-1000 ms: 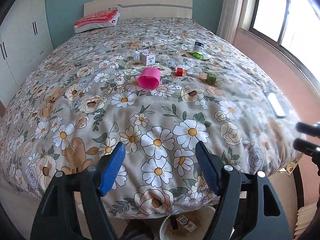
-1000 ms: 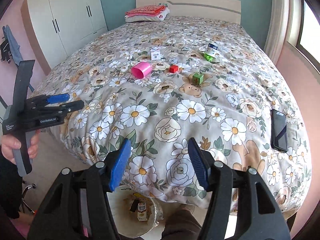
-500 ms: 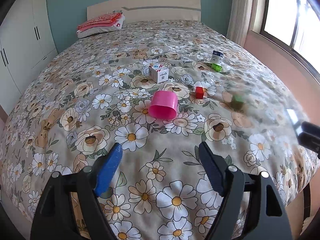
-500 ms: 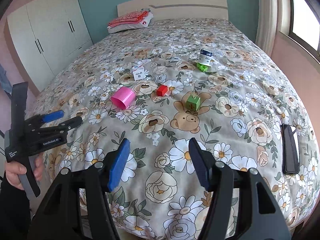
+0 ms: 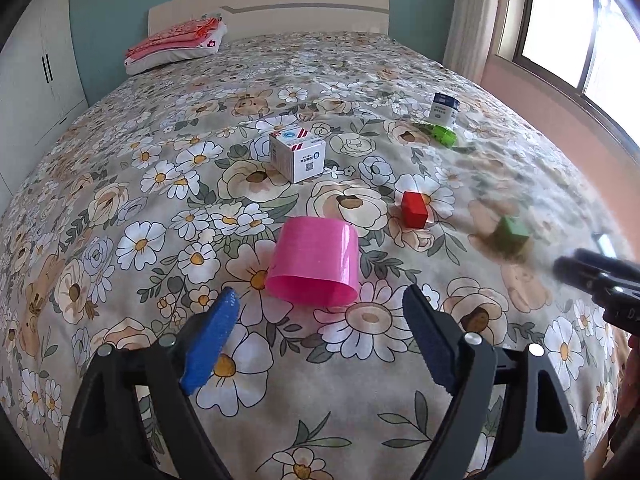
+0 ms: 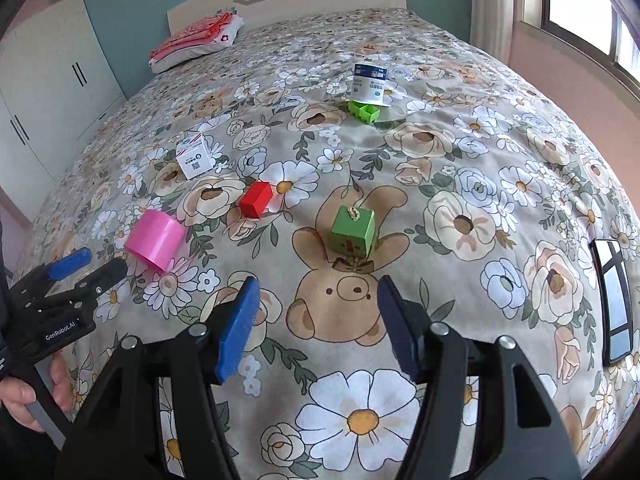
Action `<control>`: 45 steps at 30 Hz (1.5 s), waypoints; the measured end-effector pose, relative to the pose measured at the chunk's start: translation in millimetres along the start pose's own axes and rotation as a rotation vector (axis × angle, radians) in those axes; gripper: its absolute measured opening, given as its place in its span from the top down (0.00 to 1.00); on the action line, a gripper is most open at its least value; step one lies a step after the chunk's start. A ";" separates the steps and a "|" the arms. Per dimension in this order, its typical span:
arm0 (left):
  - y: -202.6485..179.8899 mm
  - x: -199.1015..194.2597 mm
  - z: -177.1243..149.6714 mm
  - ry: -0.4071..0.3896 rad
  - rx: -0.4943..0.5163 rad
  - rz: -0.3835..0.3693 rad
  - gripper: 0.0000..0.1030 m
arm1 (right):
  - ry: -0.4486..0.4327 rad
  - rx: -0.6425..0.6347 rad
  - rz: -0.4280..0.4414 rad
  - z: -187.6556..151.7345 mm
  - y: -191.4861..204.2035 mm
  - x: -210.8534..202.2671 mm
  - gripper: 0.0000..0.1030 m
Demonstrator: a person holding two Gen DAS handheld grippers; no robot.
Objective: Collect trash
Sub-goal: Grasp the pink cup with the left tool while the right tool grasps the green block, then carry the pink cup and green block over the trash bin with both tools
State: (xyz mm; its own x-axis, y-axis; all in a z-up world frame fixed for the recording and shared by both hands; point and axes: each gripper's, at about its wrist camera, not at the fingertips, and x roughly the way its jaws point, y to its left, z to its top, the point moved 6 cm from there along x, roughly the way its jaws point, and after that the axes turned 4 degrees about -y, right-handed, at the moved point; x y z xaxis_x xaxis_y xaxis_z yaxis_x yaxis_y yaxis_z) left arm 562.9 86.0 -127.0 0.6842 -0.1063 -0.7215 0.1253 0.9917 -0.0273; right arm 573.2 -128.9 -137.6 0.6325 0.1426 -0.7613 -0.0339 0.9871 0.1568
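Left wrist view first: I'm holding my left gripper with its blue-padded jaws spread wide and gripping nothing, low in the frame over the floral bedspread. Just above the gap, at centre, the pink plastic cup is lying on its side, mouth facing me. A white cardboard box with a QR code is sitting further up, a small red block to the right of centre, and a green cube is showing blurred at right. A white-and-blue carton is standing upper right, touching a bright green compartment tray.

Right wrist view: my right gripper is likewise gaping, empty, and the green cube is sitting just above its gap at centre. The pink cup is lying at left, near the left gripper's tips. A black phone is lying at the right edge.
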 end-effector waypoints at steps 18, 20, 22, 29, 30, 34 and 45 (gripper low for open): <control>4.8 90.6 9.7 0.056 0.019 0.040 0.16 | 0.041 0.154 -0.114 21.6 -23.7 99.1 0.46; 6.4 92.9 8.9 0.057 -0.002 0.040 0.18 | 0.043 0.142 -0.119 21.1 -25.3 99.5 0.58; 8.7 92.8 8.7 0.058 -0.025 0.044 0.33 | 0.048 0.140 -0.111 19.2 -28.3 98.5 0.70; 11.2 78.0 10.4 0.044 -0.073 0.046 0.34 | 0.057 0.153 -0.068 15.3 -31.2 84.4 0.70; 11.4 73.3 12.0 0.040 -0.073 0.045 0.34 | 0.055 0.150 -0.067 15.7 -30.6 80.6 0.70; 7.2 45.8 23.3 0.004 -0.060 0.056 0.34 | 0.032 0.133 -0.055 21.4 -26.3 56.2 0.70; -13.9 -69.6 61.0 -0.108 0.006 0.136 0.34 | -0.091 0.060 -0.002 51.9 -4.6 -60.2 0.70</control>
State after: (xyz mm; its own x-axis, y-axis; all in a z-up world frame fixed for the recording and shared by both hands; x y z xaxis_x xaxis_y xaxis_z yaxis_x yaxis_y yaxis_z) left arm 557.4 75.3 -34.2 0.7686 0.0212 -0.6394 0.0307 0.9971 0.0700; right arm 575.5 -145.8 -59.8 0.7001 0.1308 -0.7019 0.0122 0.9807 0.1949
